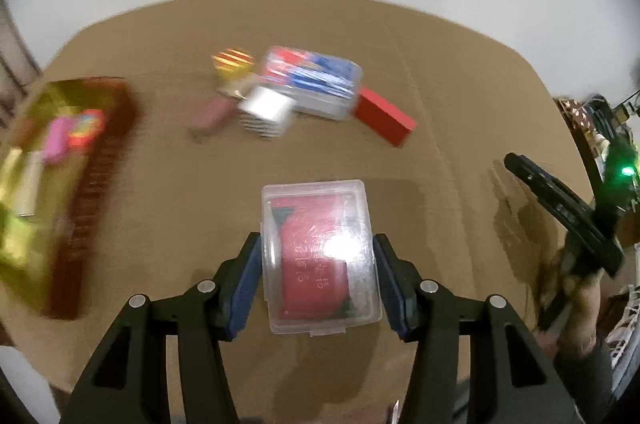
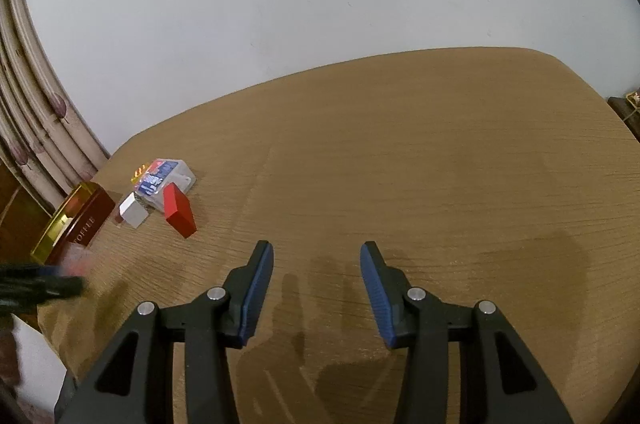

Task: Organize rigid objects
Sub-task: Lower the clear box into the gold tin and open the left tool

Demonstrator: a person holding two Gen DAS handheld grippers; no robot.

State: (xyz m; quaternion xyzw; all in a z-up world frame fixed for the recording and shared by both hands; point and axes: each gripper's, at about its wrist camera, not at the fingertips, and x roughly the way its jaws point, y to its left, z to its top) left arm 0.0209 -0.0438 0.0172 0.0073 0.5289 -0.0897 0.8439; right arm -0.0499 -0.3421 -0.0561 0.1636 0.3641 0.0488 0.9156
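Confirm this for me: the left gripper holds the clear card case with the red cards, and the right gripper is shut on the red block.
Wrong about the right gripper: the right wrist view shows it open and empty over the table, with the red block lying far off. The left gripper does hold the clear card case.

Even indoor light fell from above on the wooden table (image 2: 440, 164), leaving soft double shadows under the right gripper (image 2: 317, 294). In the left wrist view a white glare spot burned on the clear plastic case (image 1: 320, 256), which stayed sharp, while everything beyond it smeared with motion blur: the gold tin (image 1: 60, 184) to its left and the cluster of small boxes (image 1: 304, 92) behind it. Fisheye distortion bowed the table edge in both views, and dark vignetting closed the corners. The right wrist view was crisp.
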